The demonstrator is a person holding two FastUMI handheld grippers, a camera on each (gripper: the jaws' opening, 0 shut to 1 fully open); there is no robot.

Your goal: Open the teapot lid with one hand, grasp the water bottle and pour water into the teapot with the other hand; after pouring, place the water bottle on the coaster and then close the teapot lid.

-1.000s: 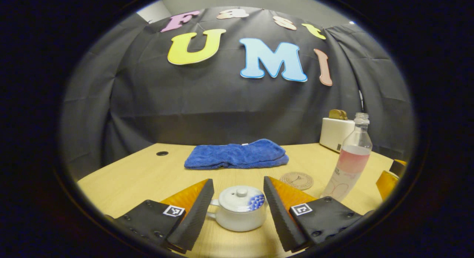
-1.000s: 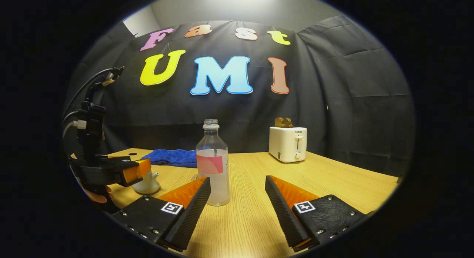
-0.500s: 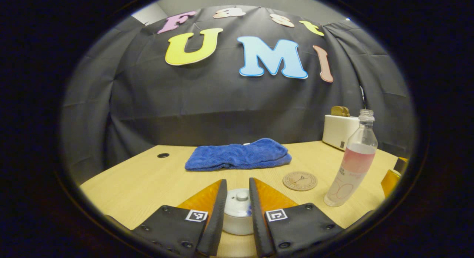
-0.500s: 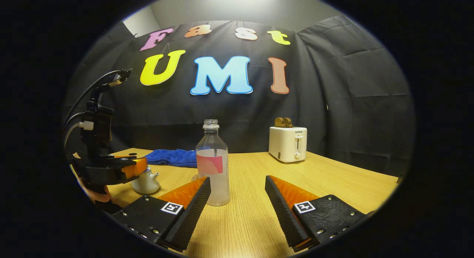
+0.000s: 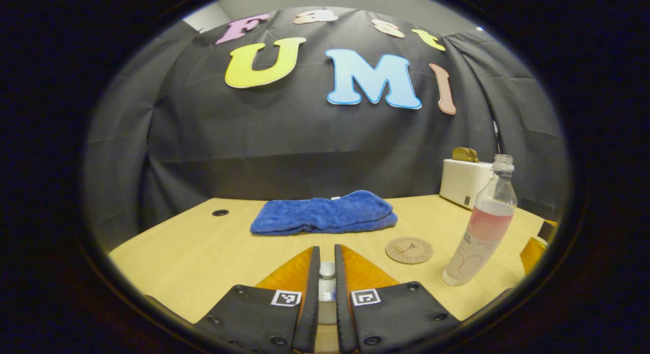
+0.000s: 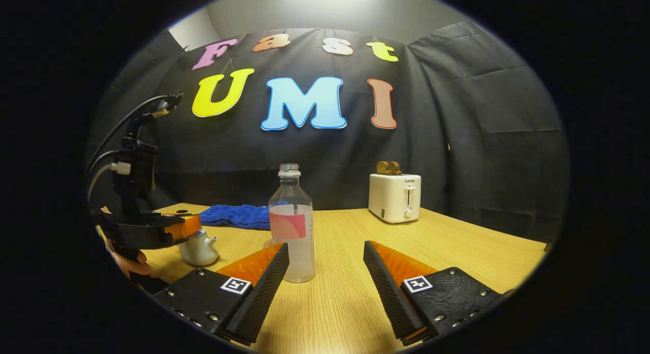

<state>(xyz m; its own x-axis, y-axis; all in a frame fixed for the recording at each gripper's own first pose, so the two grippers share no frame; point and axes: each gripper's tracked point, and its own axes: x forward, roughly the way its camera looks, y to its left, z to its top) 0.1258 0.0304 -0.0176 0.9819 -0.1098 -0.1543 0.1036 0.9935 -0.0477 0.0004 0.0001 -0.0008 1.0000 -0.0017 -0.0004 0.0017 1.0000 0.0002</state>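
Observation:
The white teapot (image 5: 327,306) sits low in the left gripper view, mostly hidden by my left gripper (image 5: 326,249). Its fingers have closed onto the knob of the teapot lid (image 5: 327,269), and the lid still rests on the pot. The right gripper view shows the teapot (image 6: 199,250) at the left under the left gripper (image 6: 175,228), held by a hand. The uncapped water bottle (image 6: 292,232), partly filled, stands just beyond my right gripper's left finger; my right gripper (image 6: 325,250) is open and not touching it. The round coaster (image 5: 409,250) lies left of the bottle (image 5: 480,232).
A folded blue towel (image 5: 322,212) lies at the back of the wooden table (image 5: 193,252). A white toaster (image 6: 394,196) with bread stands at the back right. A small cable hole (image 5: 220,212) is at the table's far left.
My left gripper's fingers have closed from wide open around the teapot onto the lid's knob. The right gripper and the bottle have stayed still.

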